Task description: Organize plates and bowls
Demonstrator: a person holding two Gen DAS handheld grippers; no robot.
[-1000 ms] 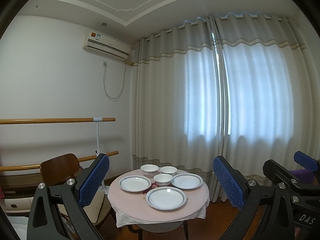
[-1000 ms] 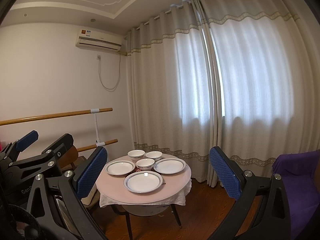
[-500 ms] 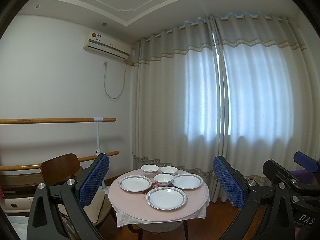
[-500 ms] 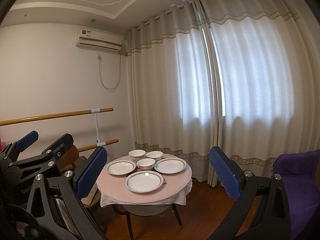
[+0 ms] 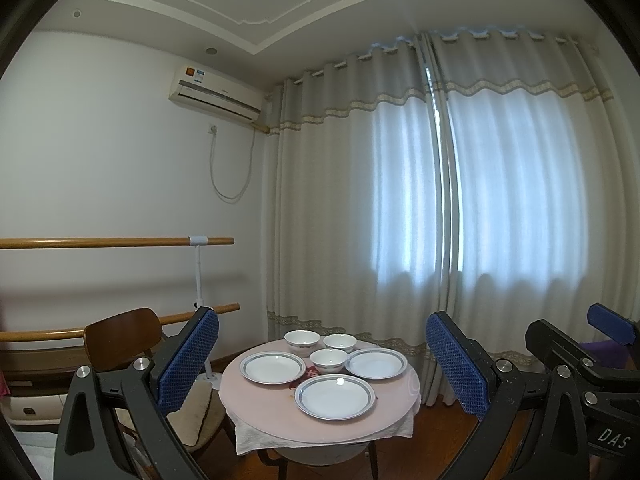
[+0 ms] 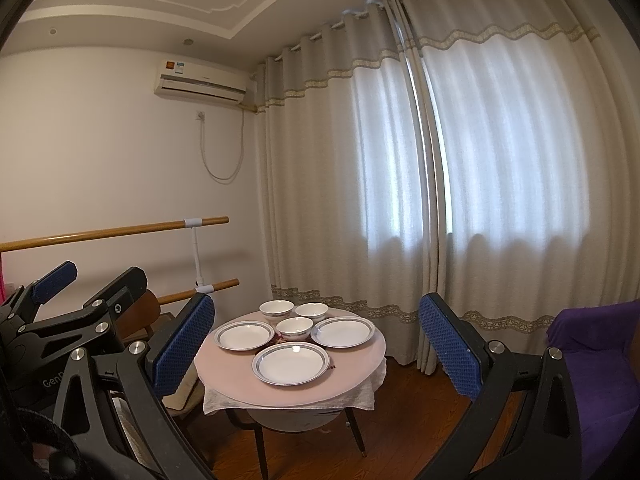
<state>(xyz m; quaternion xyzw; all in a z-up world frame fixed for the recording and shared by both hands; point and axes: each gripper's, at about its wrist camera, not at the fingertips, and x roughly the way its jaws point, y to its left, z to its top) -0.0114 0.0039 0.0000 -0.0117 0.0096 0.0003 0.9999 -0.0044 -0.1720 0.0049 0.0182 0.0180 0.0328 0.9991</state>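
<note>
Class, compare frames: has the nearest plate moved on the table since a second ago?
No. The nearest plate keeps its place in front of the middle bowl on the table.

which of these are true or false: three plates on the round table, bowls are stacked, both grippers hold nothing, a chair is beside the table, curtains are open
1. Three plates lie on the round table: true, the left plate, right plate and near plate.
2. The bowls are stacked: false, three bowls stand apart.
3. Both grippers hold nothing: true, the left gripper and right gripper are open, far from the table.
4. A wooden chair is beside the table: true.
5. The curtains are open: false, they are drawn shut.
</note>
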